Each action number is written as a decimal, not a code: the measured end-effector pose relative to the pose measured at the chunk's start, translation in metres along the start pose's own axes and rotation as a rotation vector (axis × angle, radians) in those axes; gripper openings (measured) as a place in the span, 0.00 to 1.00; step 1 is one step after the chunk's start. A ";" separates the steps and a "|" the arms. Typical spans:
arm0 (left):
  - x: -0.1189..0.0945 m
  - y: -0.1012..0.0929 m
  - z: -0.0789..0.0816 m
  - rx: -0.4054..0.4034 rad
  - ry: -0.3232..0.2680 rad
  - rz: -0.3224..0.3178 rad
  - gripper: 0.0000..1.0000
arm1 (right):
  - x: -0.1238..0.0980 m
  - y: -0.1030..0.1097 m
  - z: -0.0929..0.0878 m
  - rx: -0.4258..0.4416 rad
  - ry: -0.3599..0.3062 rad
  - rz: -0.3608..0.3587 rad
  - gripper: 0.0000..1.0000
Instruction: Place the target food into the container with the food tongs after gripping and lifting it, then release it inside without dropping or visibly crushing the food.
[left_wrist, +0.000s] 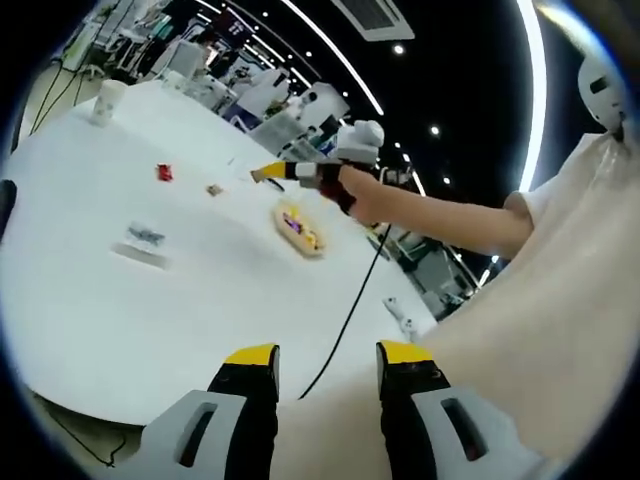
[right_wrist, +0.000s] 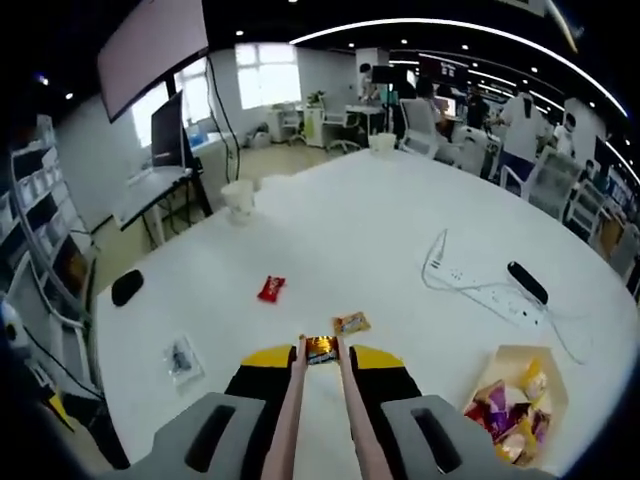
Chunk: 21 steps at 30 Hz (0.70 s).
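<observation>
My right gripper (right_wrist: 322, 358) is shut on a pair of pink food tongs (right_wrist: 290, 420). The tong tips pinch a small dark-and-orange snack packet (right_wrist: 320, 349) just above the white table (right_wrist: 350, 230); I cannot tell if the packet touches the table. To the right stands the paper container (right_wrist: 515, 372), holding several snack packets. In the left gripper view, a hand holds the right gripper (left_wrist: 300, 172) over the table beyond the container (left_wrist: 298, 228). My left gripper (left_wrist: 328, 358) stands open near the table's edge with nothing between its fingers.
Loose on the table lie an orange packet (right_wrist: 351, 323), a red packet (right_wrist: 271, 288) and a clear packet (right_wrist: 181, 357). A power strip (right_wrist: 490, 292) with a cable, a black remote (right_wrist: 527, 282), a paper cup (right_wrist: 238, 198) and a black mouse (right_wrist: 127, 287) lie farther out.
</observation>
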<state>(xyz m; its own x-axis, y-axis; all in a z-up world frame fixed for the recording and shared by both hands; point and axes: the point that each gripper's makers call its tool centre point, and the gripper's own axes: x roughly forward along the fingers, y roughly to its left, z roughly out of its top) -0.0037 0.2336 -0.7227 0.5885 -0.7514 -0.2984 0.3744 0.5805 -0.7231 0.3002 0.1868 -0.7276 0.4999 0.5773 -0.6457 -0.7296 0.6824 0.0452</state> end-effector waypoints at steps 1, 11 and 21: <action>0.001 -0.001 0.000 0.003 0.000 0.001 0.38 | -0.002 -0.001 0.001 -0.003 -0.005 -0.001 0.20; 0.014 -0.018 -0.002 0.035 0.007 -0.002 0.37 | -0.032 -0.022 0.017 -0.005 -0.074 -0.018 0.20; 0.021 -0.027 -0.005 0.054 0.004 0.002 0.37 | -0.056 -0.045 0.016 0.013 -0.116 -0.047 0.20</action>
<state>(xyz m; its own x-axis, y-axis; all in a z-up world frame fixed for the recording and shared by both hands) -0.0056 0.2004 -0.7126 0.5864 -0.7513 -0.3029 0.4113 0.5983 -0.6876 0.3126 0.1312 -0.6815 0.5843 0.5920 -0.5551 -0.6985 0.7151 0.0275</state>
